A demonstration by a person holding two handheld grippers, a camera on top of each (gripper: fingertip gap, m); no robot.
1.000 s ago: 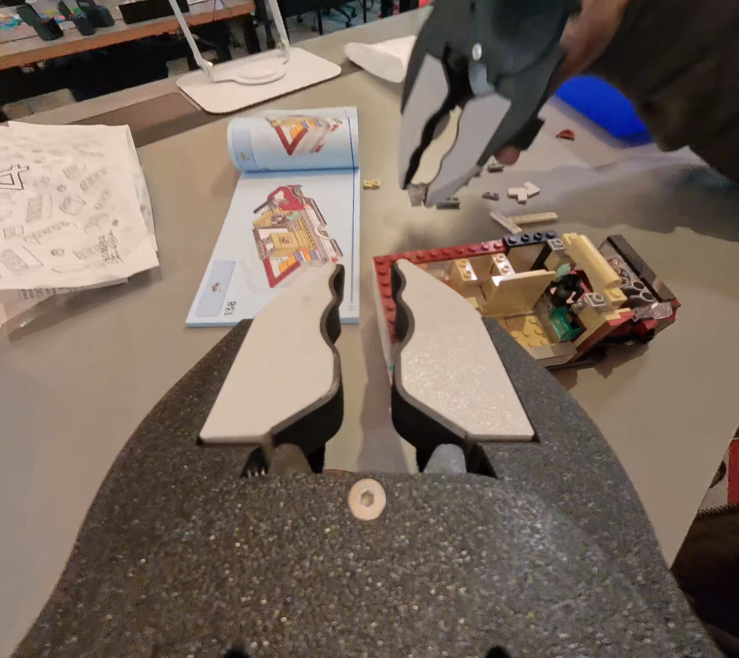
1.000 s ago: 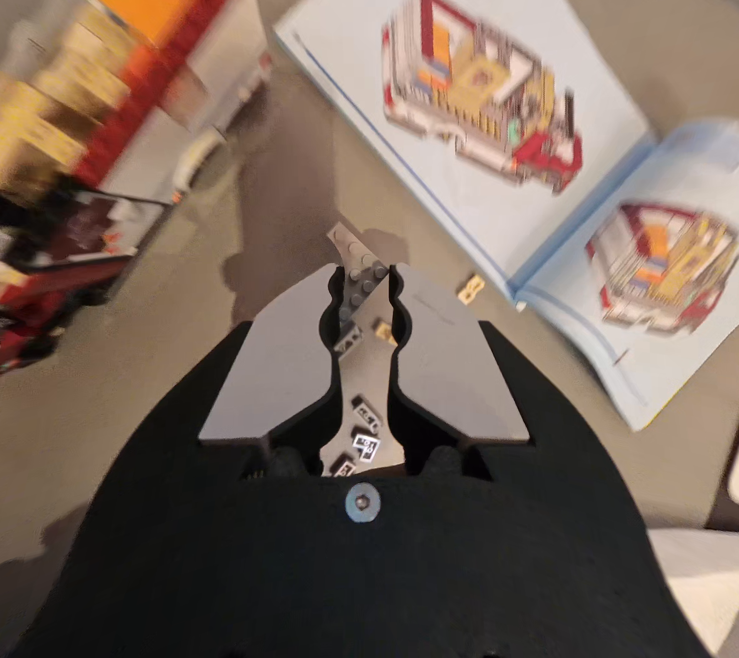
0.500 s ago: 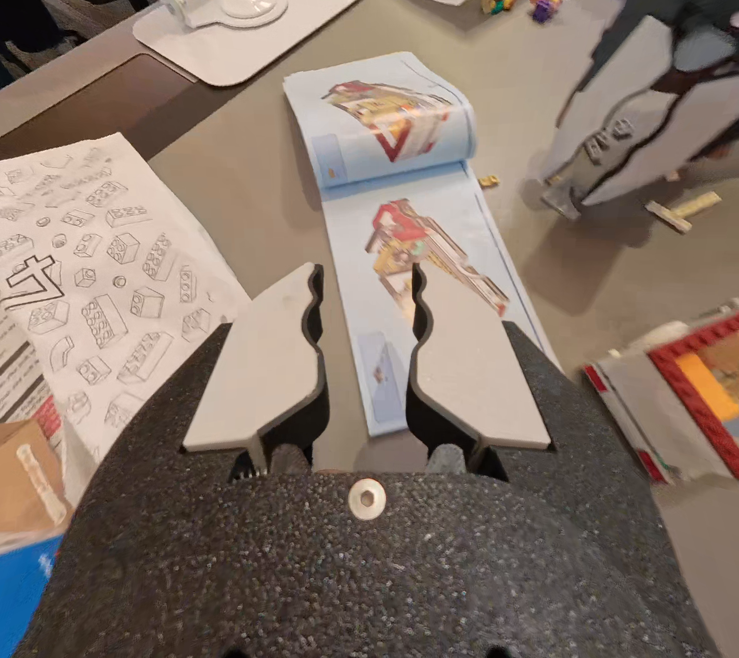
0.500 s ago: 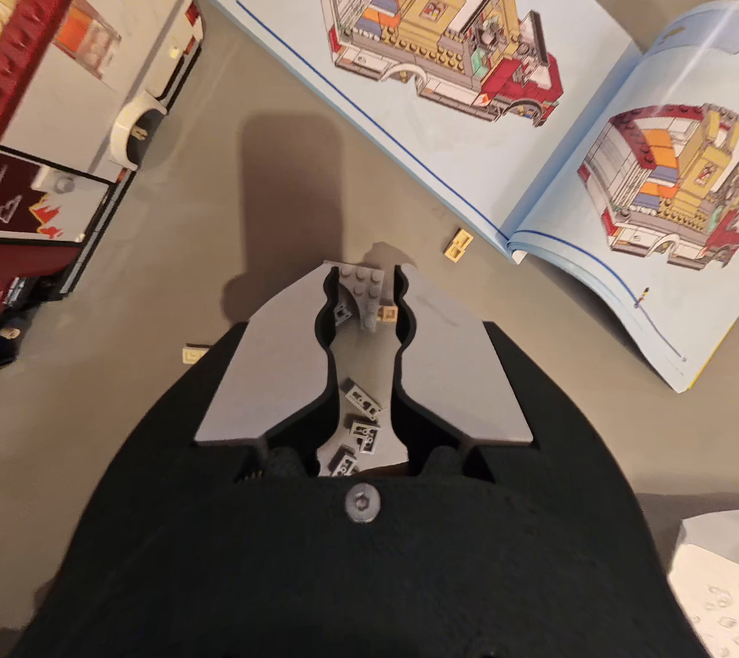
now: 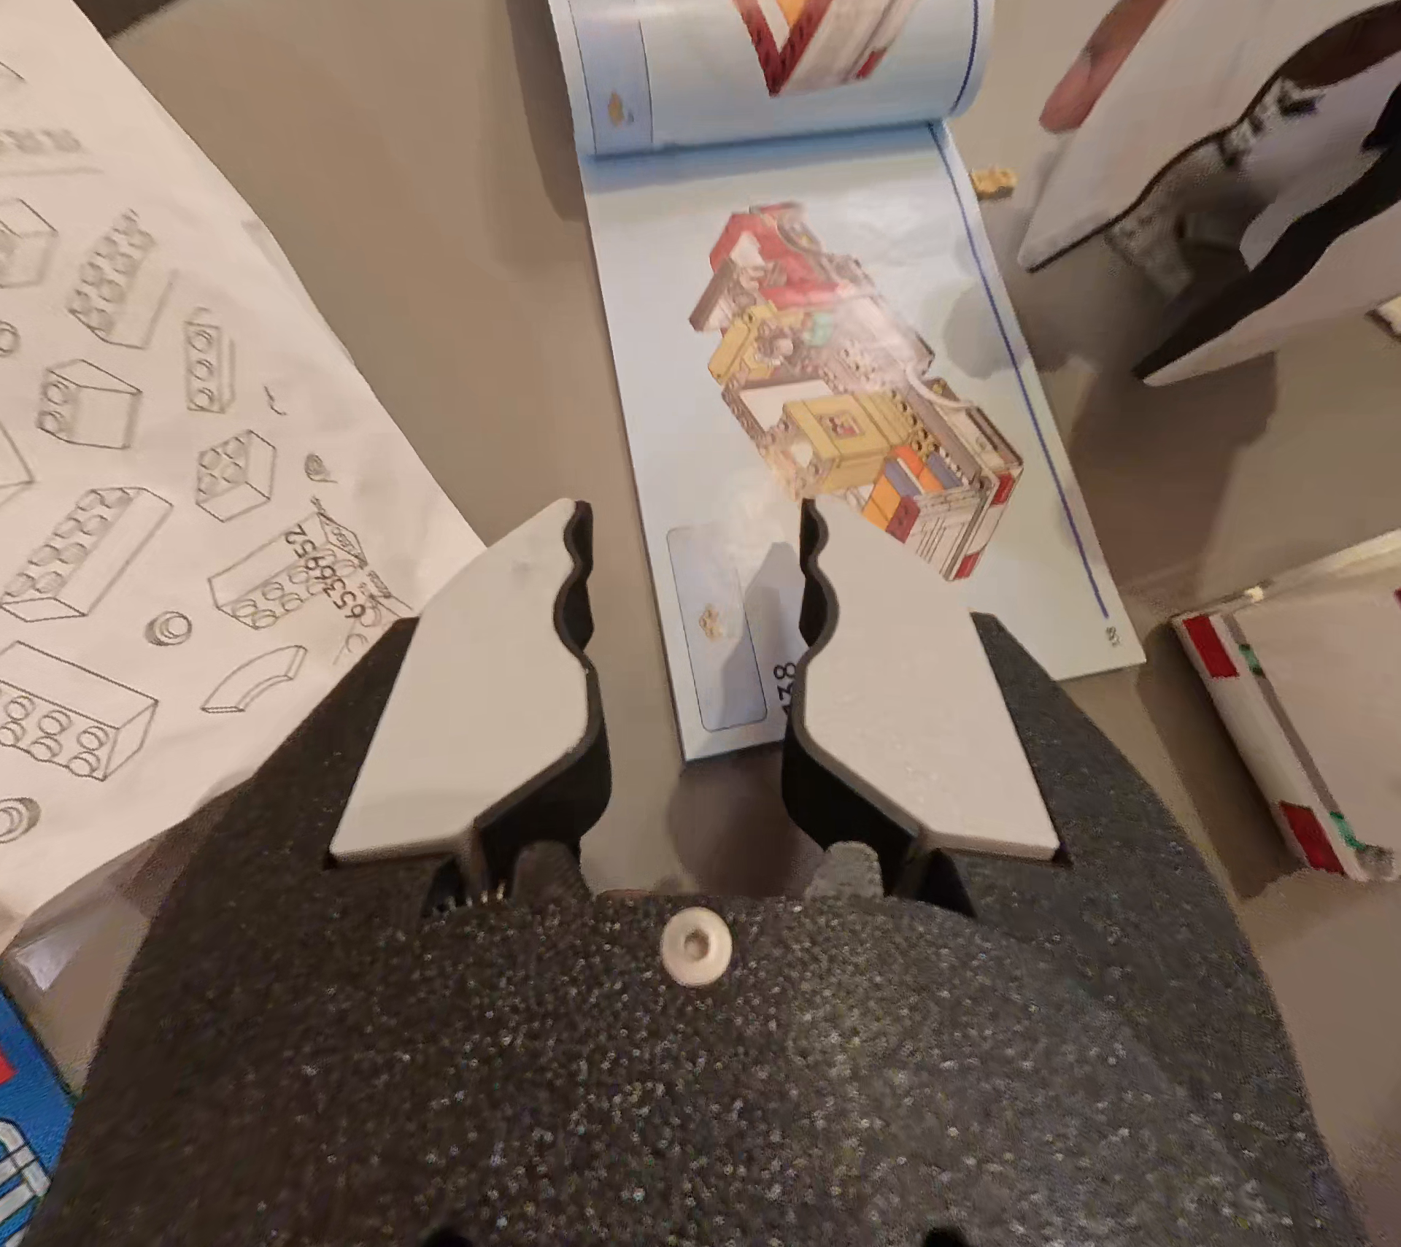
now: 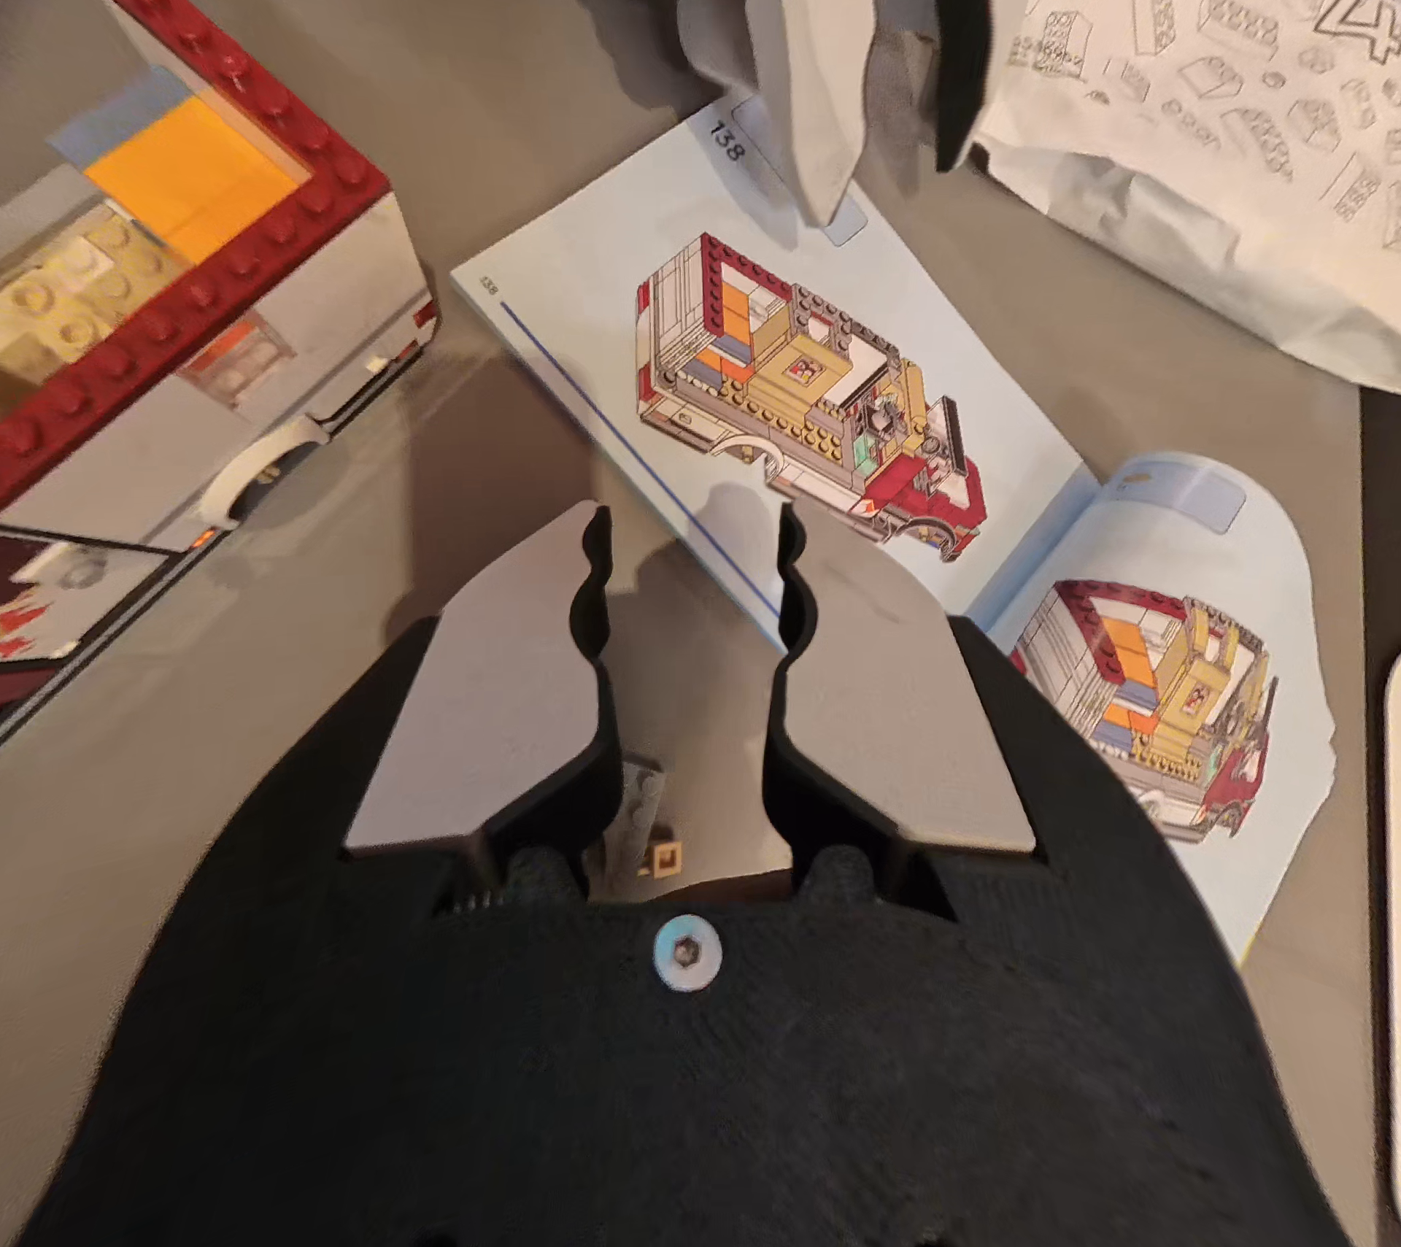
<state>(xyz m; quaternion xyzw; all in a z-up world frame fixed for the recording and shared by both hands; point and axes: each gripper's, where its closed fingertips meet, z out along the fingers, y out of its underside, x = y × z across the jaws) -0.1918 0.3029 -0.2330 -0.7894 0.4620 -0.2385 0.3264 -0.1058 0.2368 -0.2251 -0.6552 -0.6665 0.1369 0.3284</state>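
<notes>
left wrist: steep, close over table point(image 5: 424, 164) | right wrist: opposite-facing | shared: open booklet point(image 5: 834, 316)

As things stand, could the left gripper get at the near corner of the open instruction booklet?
Probably yes: the left gripper is open with nothing between its fingers, it hangs just above the booklet, and nothing covers that corner.

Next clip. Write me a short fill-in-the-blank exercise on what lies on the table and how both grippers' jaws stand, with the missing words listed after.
1. The left gripper hovers over the open instruction ____, jaws apart.
2. The right gripper has its jaws ____, with nothing between the tips.
3. The brick-built camper van model has a dark ____ studded rim.
4. The white paper bag is printed with outlines of ____.

Missing words: booklet; open; red; bricks
</notes>
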